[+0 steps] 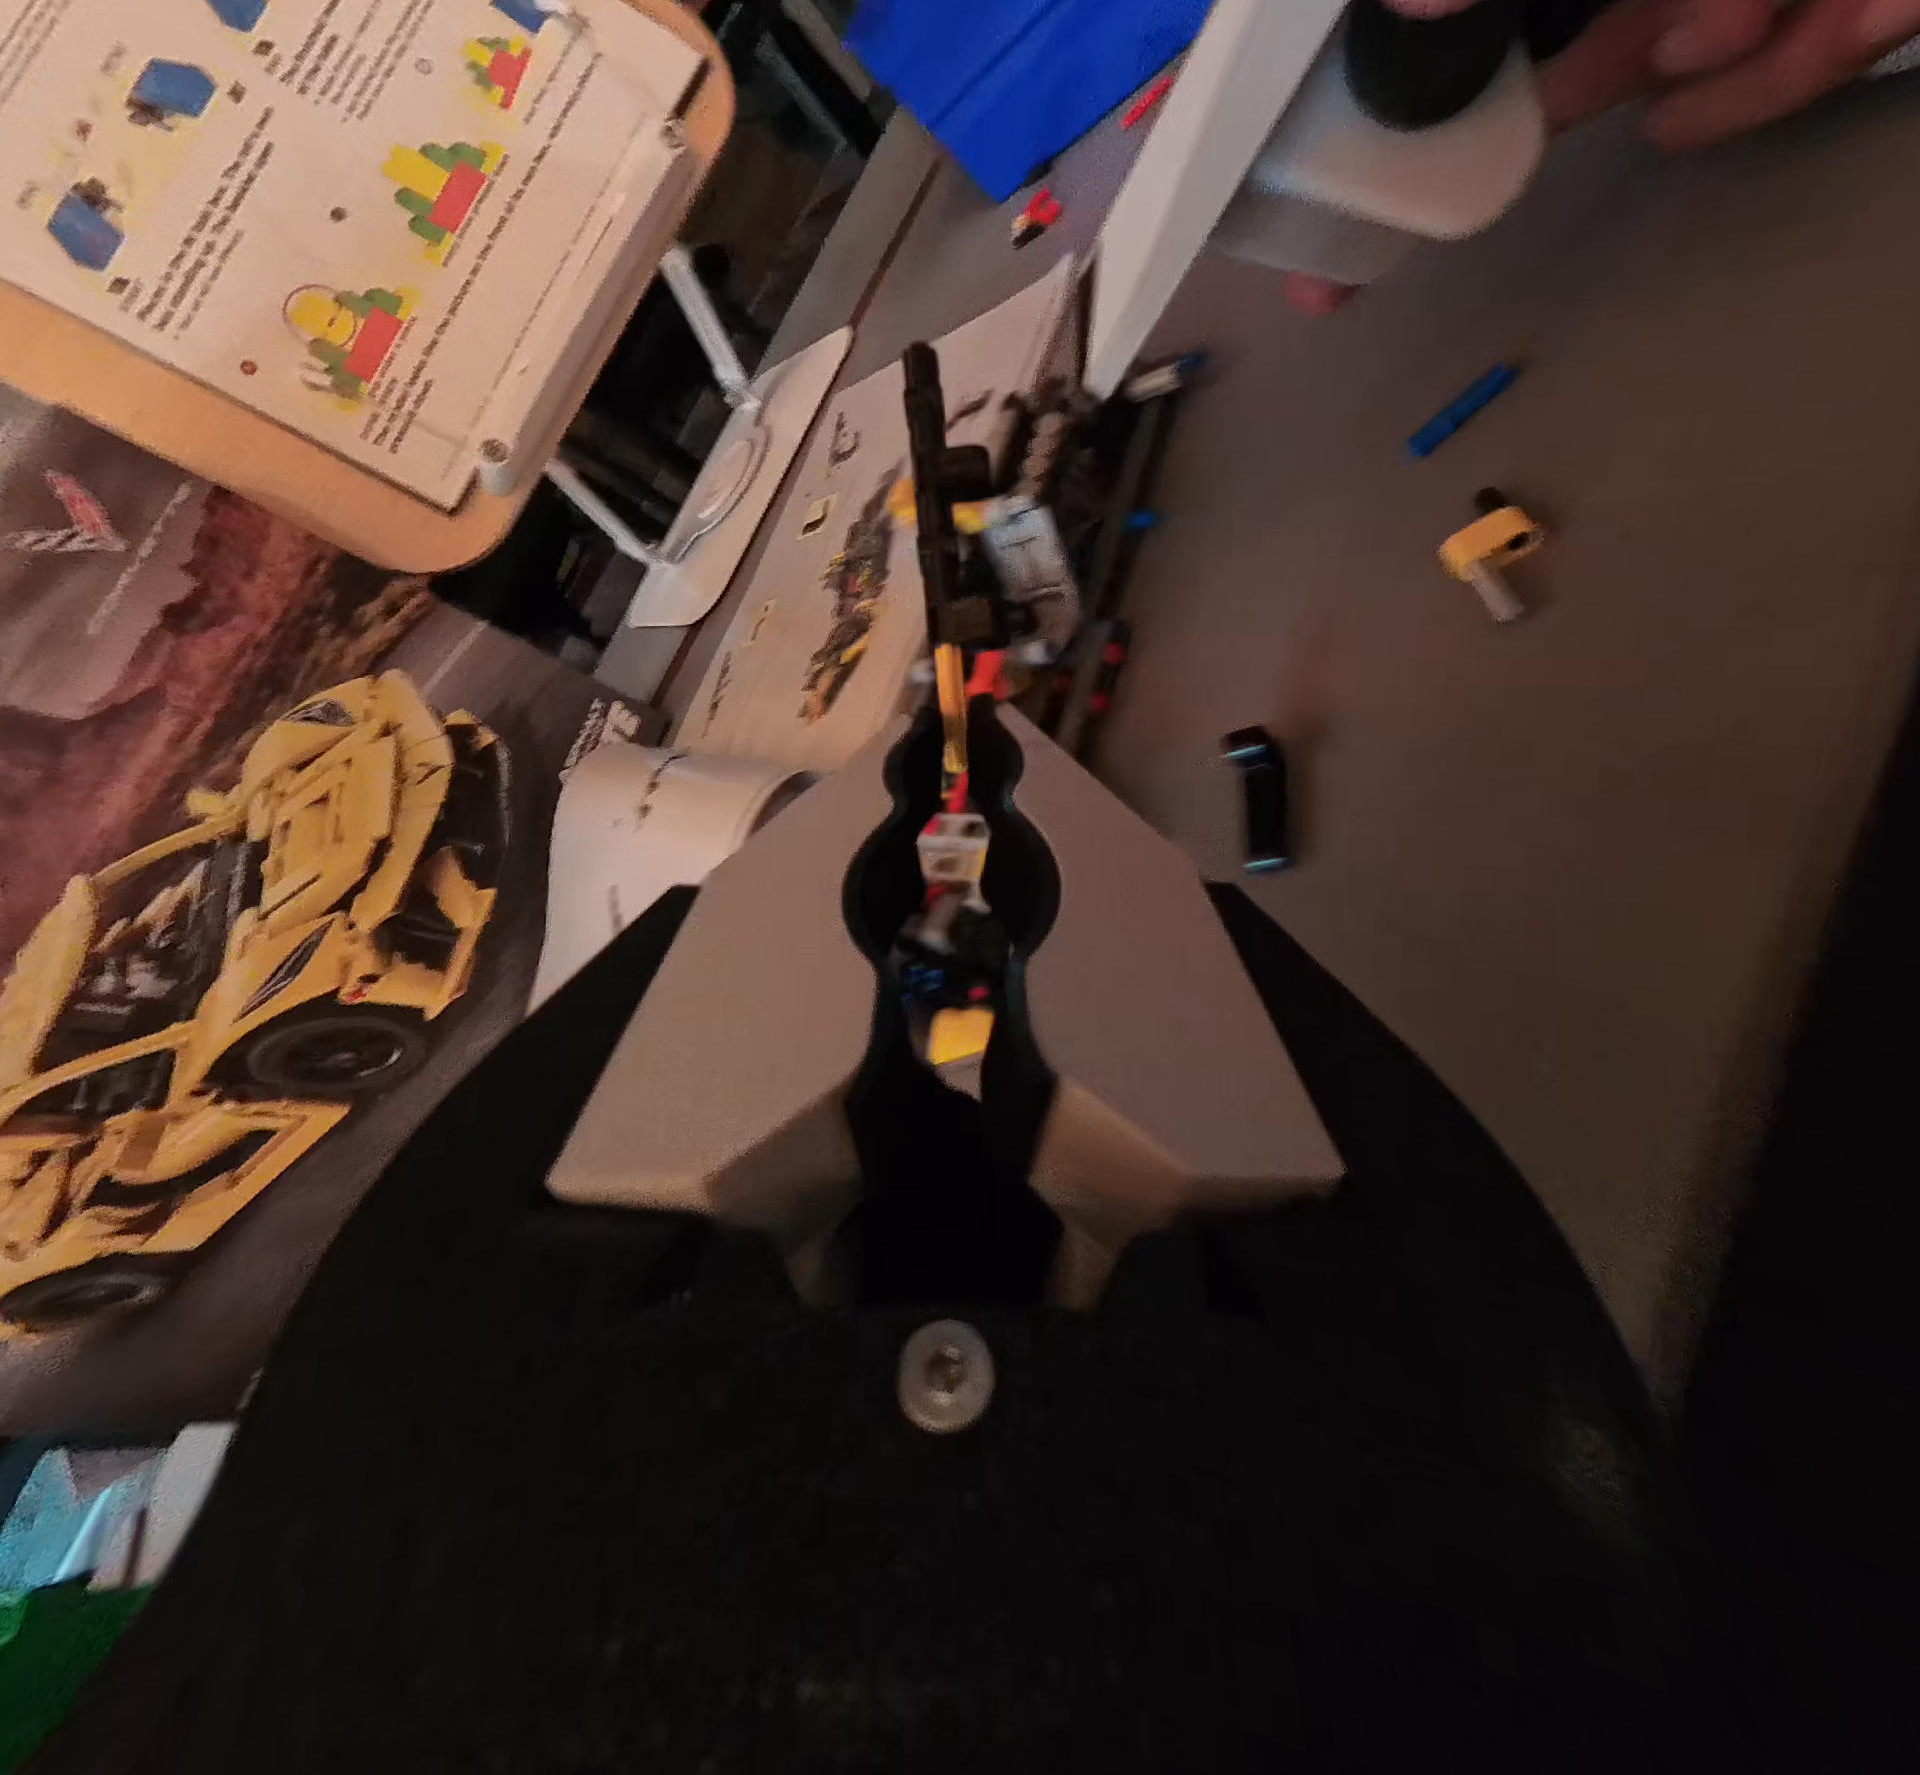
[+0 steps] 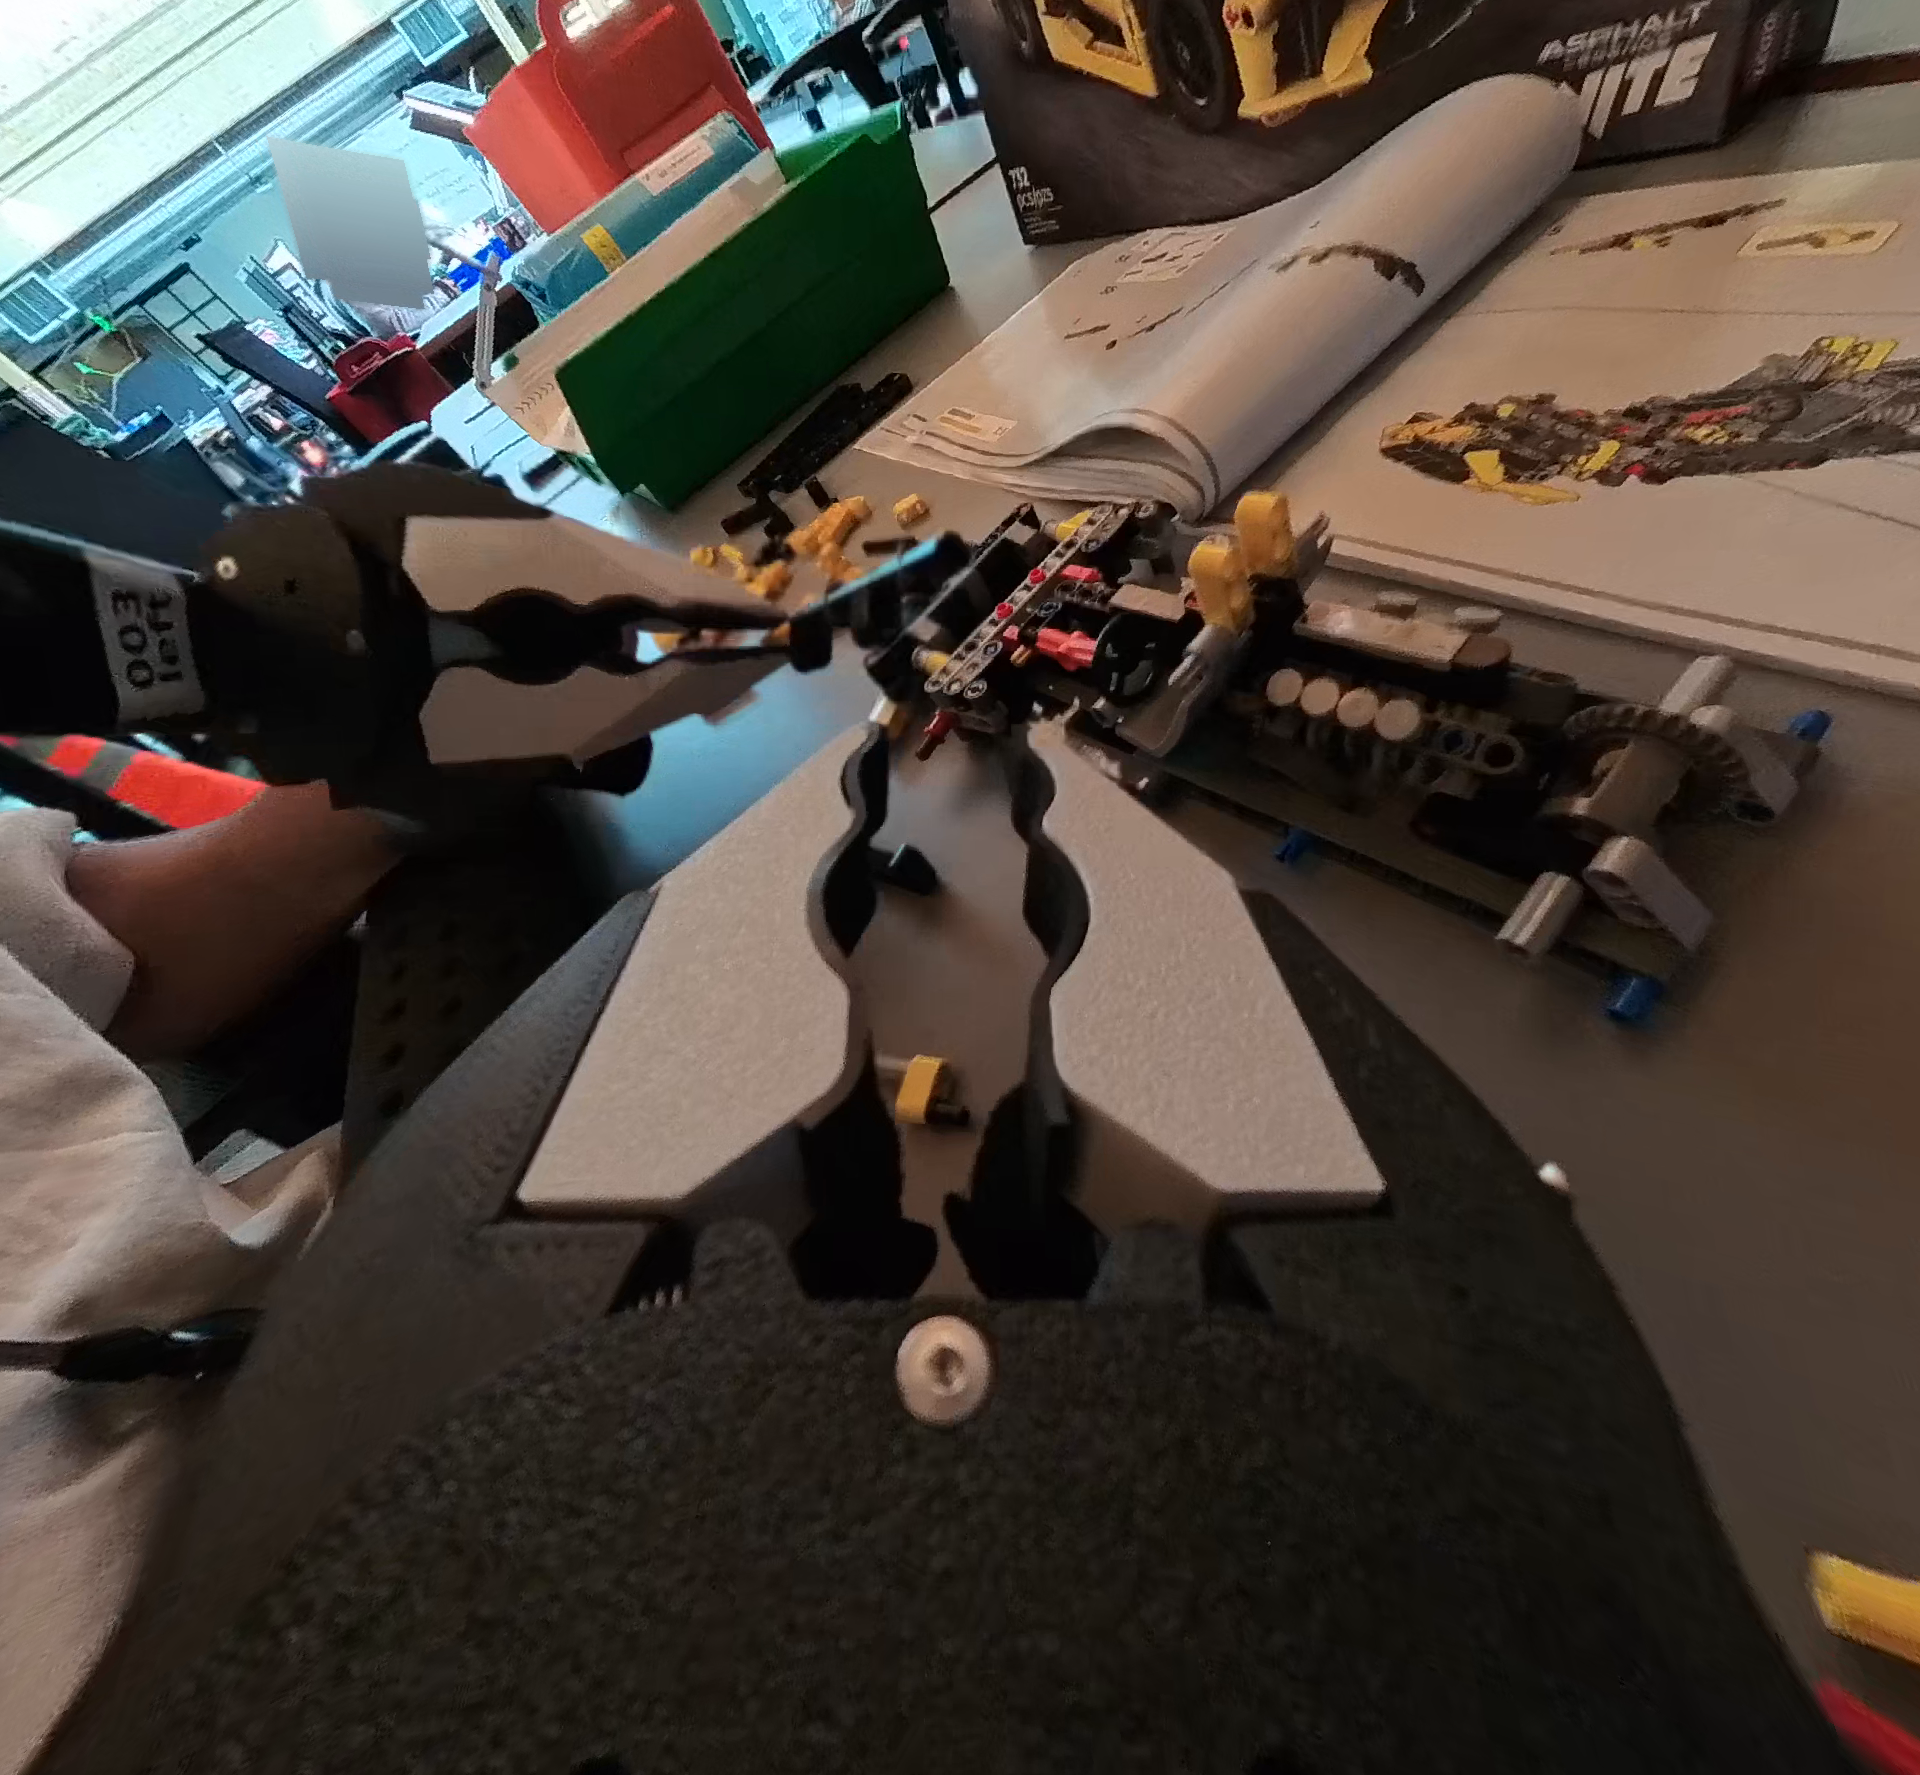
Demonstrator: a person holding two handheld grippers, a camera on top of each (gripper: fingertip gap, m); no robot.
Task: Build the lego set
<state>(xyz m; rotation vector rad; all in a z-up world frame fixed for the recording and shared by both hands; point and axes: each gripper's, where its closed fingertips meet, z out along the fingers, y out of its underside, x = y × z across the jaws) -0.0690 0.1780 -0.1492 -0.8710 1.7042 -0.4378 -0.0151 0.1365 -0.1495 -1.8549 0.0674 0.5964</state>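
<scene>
Left tongs (image 2: 800, 629) reach in from my left, tilted slightly downward, their tips nearly closed on a black end piece of the lego chassis (image 2: 1299, 686). In the left wrist view the left tongs (image 1: 951, 749) sit narrowly parted with the chassis (image 1: 951, 582) running lengthwise between them. My right tongs (image 2: 951, 749) point straight at the same end of the chassis, spread apart and holding nothing, tips just short of it. The chassis lies on the counter (image 2: 1558, 1206) directly ahead. Beyond it lies the open instruction booklet (image 2: 1558, 323); farther back stands the set's box (image 2: 1351, 11). Left of it sits a green bin (image 2: 748, 343).
</scene>
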